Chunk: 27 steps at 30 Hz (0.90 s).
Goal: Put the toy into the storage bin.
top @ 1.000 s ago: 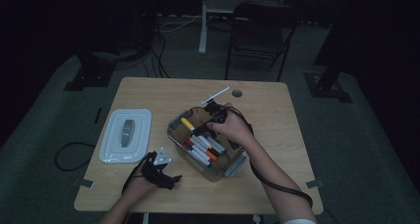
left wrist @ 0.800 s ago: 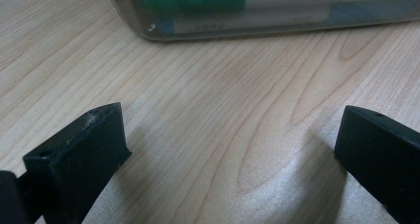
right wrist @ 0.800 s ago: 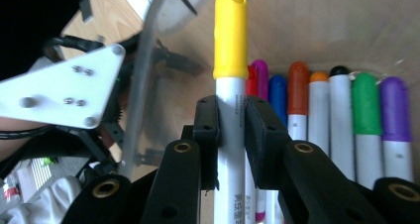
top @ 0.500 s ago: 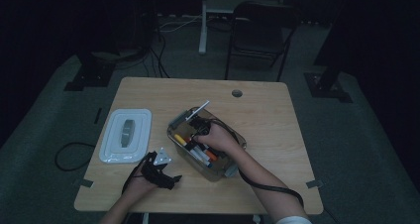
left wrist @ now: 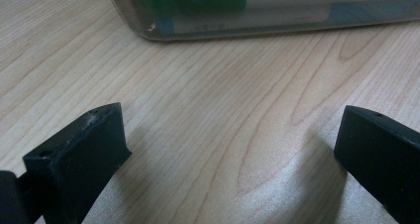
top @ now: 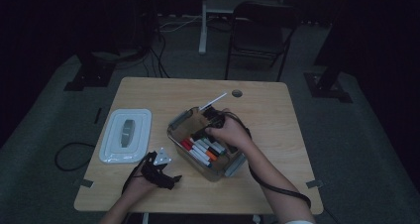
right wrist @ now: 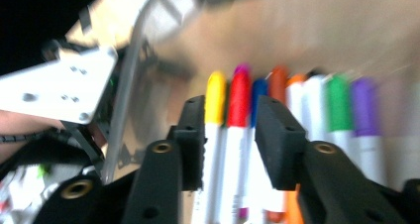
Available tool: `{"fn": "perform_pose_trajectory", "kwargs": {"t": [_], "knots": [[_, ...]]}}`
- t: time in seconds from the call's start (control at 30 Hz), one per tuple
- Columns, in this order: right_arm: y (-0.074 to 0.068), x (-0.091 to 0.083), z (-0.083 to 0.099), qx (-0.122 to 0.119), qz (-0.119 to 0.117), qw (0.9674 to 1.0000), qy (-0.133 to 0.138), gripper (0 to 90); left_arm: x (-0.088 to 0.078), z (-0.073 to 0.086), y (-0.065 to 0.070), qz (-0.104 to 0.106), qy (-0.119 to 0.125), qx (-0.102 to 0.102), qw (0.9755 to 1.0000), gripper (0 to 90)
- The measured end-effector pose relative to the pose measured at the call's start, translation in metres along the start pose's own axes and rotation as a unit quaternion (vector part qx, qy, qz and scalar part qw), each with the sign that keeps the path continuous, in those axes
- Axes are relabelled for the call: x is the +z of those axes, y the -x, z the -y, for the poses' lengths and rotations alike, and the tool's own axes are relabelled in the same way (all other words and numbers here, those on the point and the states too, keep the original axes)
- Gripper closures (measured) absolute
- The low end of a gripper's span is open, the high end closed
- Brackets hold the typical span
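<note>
Right gripper (right wrist: 230,144) is down in the clear plastic bin (top: 179,126) mid-table, jaws just opening loosely around the red-capped white marker (right wrist: 236,135), while the left gripper (left wrist: 233,149) sits spread wide beside the bin.

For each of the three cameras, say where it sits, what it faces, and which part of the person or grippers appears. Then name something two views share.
High view: above the person's side, facing forward and down on the table; both forearms show.
Left gripper view: on the left gripper, low over the wood; open jaws.
Right gripper view: on the right gripper, facing the markers; jaws apart.
Shared: the clear box in the high and left gripper views.
</note>
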State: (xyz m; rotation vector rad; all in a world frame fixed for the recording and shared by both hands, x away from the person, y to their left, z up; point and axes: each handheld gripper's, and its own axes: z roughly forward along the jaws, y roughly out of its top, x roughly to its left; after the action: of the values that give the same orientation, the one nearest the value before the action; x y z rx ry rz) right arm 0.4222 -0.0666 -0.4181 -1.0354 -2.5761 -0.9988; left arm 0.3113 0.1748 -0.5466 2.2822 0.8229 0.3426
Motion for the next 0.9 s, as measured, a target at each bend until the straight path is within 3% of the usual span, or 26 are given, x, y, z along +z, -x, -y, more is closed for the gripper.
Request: {"fn": "perform_pose_trajectory", "kwargs": {"t": [0.1, 0.2, 0.4, 0.53, 0.67, 0.77, 0.9], "knots": [[0.013, -0.028, 0.002, -0.003, 0.020, 0.9989, 0.043, 56.9, 0.000, 0.000, 0.000, 0.000, 0.000, 0.000, 1.0000, 0.4], [0.032, -0.050, 0.007, 0.012, 0.042, 0.9966, 0.070, 56.3, 0.000, 0.000, 0.000, 0.000, 0.000, 0.000, 1.0000, 0.4], [0.080, -0.064, 0.018, 0.065, 0.063, 0.9913, 0.096, 52.3, 0.000, 0.000, 0.000, 0.000, 0.001, -0.001, 1.0000, 0.4], [0.110, -0.055, 0.028, 0.098, 0.068, 0.9879, 0.099, 52.2, 0.000, 0.000, 0.000, 0.000, 0.000, 0.001, 1.0000, 0.4], [0.134, -0.030, 0.037, 0.115, 0.076, 0.9866, 0.087, 52.1, 0.000, 0.000, 0.000, 0.000, 0.000, 0.000, 1.0000, 0.4], [0.144, -0.009, 0.038, 0.110, 0.079, 0.9882, 0.071, 52.0, 0.000, 0.000, 0.000, 0.000, 0.000, 0.000, 1.0000, 0.4], [0.145, 0.014, 0.034, 0.107, 0.062, 0.9909, 0.054, 52.1, 0.000, 0.000, 0.000, 0.000, 0.000, 0.000, 1.0000, 0.4]]}}
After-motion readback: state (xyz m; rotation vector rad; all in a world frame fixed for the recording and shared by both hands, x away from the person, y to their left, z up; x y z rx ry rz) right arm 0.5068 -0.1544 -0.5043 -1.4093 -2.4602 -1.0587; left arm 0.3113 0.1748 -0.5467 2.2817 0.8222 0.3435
